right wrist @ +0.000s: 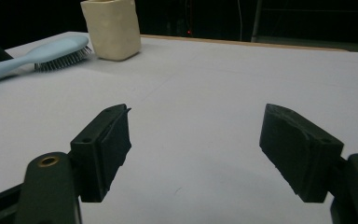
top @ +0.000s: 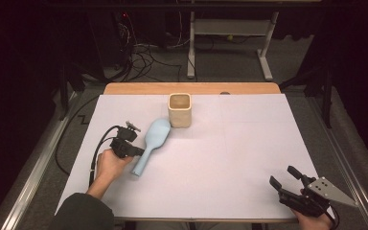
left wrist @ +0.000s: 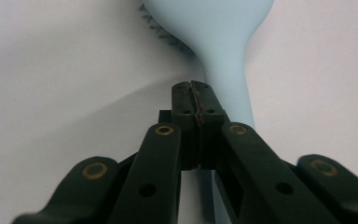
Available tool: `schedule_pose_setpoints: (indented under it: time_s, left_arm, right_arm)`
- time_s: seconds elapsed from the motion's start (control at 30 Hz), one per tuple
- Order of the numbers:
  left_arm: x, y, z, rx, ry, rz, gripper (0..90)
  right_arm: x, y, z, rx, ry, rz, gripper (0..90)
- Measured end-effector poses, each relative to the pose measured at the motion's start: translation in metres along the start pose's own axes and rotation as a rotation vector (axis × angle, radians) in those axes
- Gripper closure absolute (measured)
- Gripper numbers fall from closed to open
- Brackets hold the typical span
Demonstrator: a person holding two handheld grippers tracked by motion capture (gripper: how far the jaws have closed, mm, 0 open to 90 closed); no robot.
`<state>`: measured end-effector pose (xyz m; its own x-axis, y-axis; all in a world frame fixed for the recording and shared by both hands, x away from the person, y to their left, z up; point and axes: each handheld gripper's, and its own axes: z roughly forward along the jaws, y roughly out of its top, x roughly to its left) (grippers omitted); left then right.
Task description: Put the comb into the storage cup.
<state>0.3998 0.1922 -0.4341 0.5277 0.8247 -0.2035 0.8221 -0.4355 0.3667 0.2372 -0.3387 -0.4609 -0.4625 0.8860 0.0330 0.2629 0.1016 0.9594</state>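
A light blue hairbrush (top: pixel 153 139) lies bristles down on the white table sheet (top: pixel 249 158), its head near a beige square cup (top: pixel 179 110). My left gripper (top: pixel 141 152) sits against the brush handle from the left. In the left gripper view its pads (left wrist: pixel 186 100) are pressed together with nothing between them, and the handle (left wrist: pixel 228 84) runs just beyond the tips (left wrist: pixel 196 88). My right gripper (top: pixel 282 175) rests at the near right corner, open and empty. In the right gripper view (right wrist: pixel 196 126) the brush (right wrist: pixel 42 53) and cup (right wrist: pixel 112 28) stand far off at the upper left.
A bare wooden strip (top: pixel 191 88) borders the table's far edge. Beyond it are a desk frame (top: pixel 230 43) and tangled cables (top: pixel 143 57) on the dark floor. Metal rails (top: pixel 33 172) run along both sides of the table.
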Motion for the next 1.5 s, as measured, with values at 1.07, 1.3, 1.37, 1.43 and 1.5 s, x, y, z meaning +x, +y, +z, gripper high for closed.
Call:
schedule_pose_setpoints:
  time_s: [1.07, 1.3, 1.37, 1.43, 1.5]
  left_arm:
    - [-0.019, -0.001, -0.007, -0.083, 0.025, 0.0, 42.2]
    - [-0.024, 0.001, 0.002, -0.051, 0.055, 0.004, 39.5]
    - [-0.025, 0.002, 0.004, -0.044, 0.064, 0.007, 38.6]
    - [-0.026, 0.002, 0.006, -0.04, 0.064, 0.006, 38.7]
    - [-0.026, 0.003, 0.008, -0.037, 0.066, 0.006, 38.7]
  right_arm:
    - [0.0, 0.0, 0.0, 0.003, 0.002, 0.0, 24.9]
    - [0.0, 0.0, 0.0, 0.004, 0.002, -0.001, 24.9]
    - [0.0, 0.0, 0.0, 0.004, 0.002, -0.002, 24.9]
    - [0.0, 0.0, 0.0, 0.004, 0.002, -0.002, 24.9]
    - [0.0, 0.0, 0.0, 0.004, 0.002, -0.002, 24.9]
